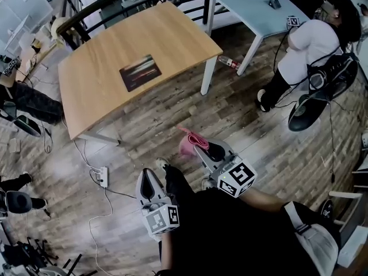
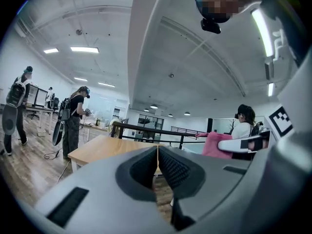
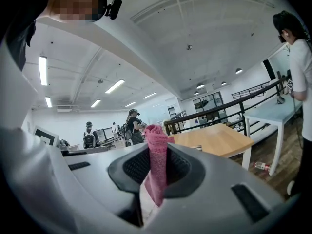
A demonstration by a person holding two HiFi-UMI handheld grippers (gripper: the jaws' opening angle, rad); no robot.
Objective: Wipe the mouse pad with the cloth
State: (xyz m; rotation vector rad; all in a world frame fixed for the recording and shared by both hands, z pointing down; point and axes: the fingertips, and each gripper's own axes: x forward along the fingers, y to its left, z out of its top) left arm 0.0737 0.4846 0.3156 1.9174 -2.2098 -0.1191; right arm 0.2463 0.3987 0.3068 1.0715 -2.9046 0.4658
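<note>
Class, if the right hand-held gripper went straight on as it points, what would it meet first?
Probably the near edge of the wooden table, though the pink cloth it grips hides part of that line.

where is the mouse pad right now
The mouse pad lies flat near the middle of the wooden table, upper left in the head view, well ahead of the right gripper holding the pink cloth.

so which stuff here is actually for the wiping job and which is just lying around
For the job: pink cloth, clamped in the right gripper; mouse pad on the wooden table.

Just lying about: power strip and bottle on the floor; white table.
</note>
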